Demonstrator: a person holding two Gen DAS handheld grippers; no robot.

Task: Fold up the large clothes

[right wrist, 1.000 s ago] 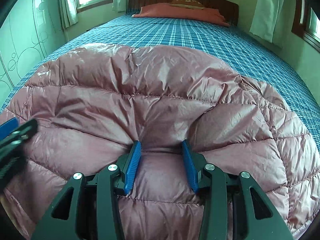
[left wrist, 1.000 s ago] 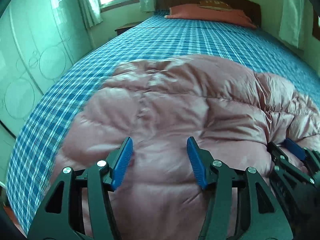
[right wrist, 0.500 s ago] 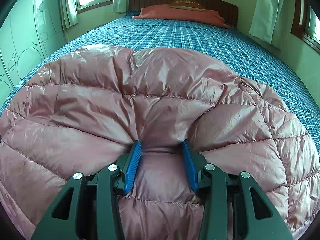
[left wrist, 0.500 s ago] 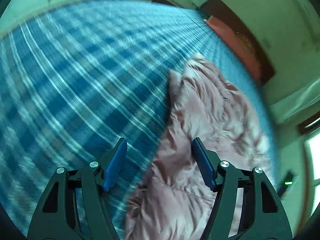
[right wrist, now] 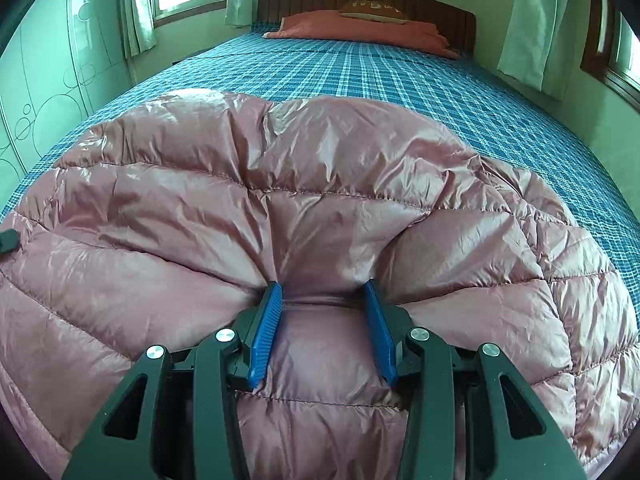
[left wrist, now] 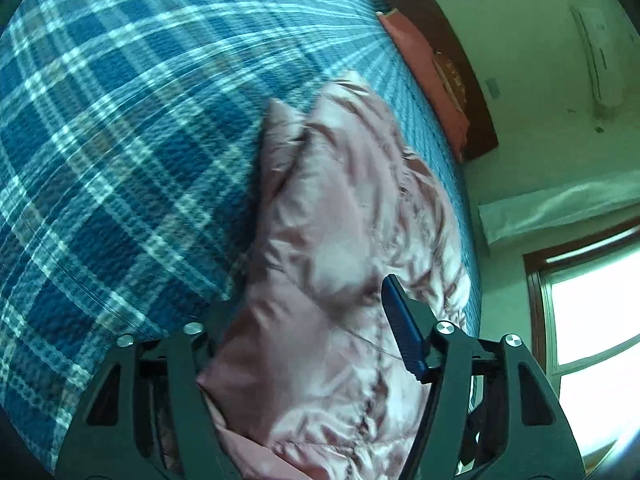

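A pink quilted down jacket (right wrist: 320, 200) lies spread on the bed and fills the near half of the right wrist view. My right gripper (right wrist: 322, 292) presses into its near part, with a fold of the fabric bulging between the half-closed blue pads (right wrist: 378, 328). In the left wrist view the camera is rolled sideways at the jacket's left edge (left wrist: 340, 220). My left gripper (left wrist: 304, 300) is open around that edge; the jacket covers its left finger, and only the right blue pad (left wrist: 400, 328) shows.
The bed has a blue plaid sheet (right wrist: 400, 76), with a salmon pillow (right wrist: 360, 32) and dark wooden headboard (right wrist: 440, 12) at the far end. Curtained windows are on both sides (right wrist: 528, 32). A pale green wardrobe (right wrist: 44, 92) stands to the left.
My left gripper has swung from above the jacket to its left edge, rolled sideways, and pushed in so the edge lies between its fingers. My right gripper has stayed put on the jacket.
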